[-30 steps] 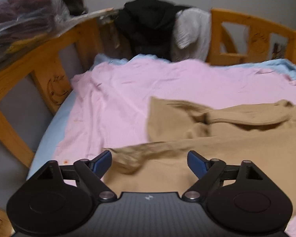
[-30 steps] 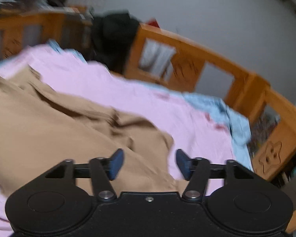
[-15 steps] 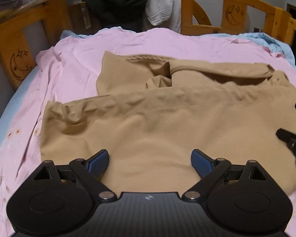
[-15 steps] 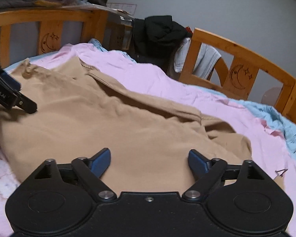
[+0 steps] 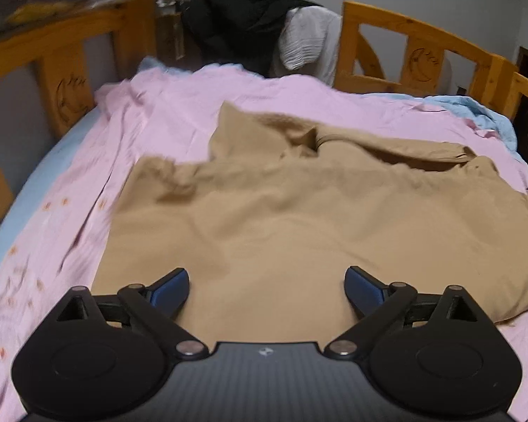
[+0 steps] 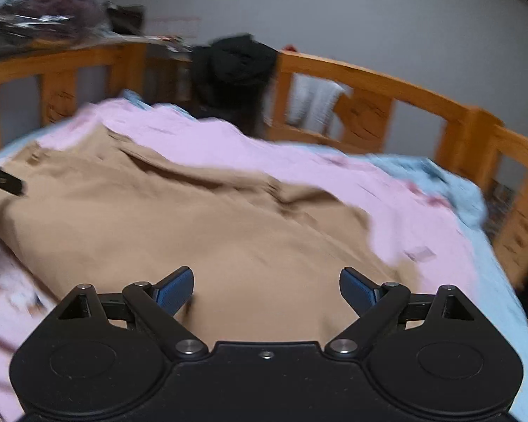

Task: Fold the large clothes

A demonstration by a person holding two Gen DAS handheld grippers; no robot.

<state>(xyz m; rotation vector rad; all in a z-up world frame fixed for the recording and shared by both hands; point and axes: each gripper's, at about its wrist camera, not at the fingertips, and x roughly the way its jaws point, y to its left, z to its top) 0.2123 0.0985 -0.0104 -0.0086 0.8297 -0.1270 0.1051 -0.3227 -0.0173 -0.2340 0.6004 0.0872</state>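
While the left gripper (image 5: 266,286) spreads its jaws wider over nothing, the right gripper (image 6: 266,290) hangs wide and empty; both have dropped closer to the crumpled tan cotton garment (image 5: 299,218) on the pink bedsheet (image 5: 179,112), likely for another fold.

Dim, even indoor light with no visible lamp or window, and a slightly warm cast. Both fisheye views bend straight lines: the orange wooden bed rail (image 5: 419,38) curves strongly toward the edges, and the corners fall to black. The right wrist view is heavily smeared by motion blur (edges of the wrinkled tan cloth garment (image 6: 200,232) and the pink bed sheet (image 6: 334,172) streak sideways). The left wrist view is sharper, softening at its left side. Shadows are faint, pooling in the garment's folds. A crinkled clear plastic bag (image 6: 42,10) shows small glints.
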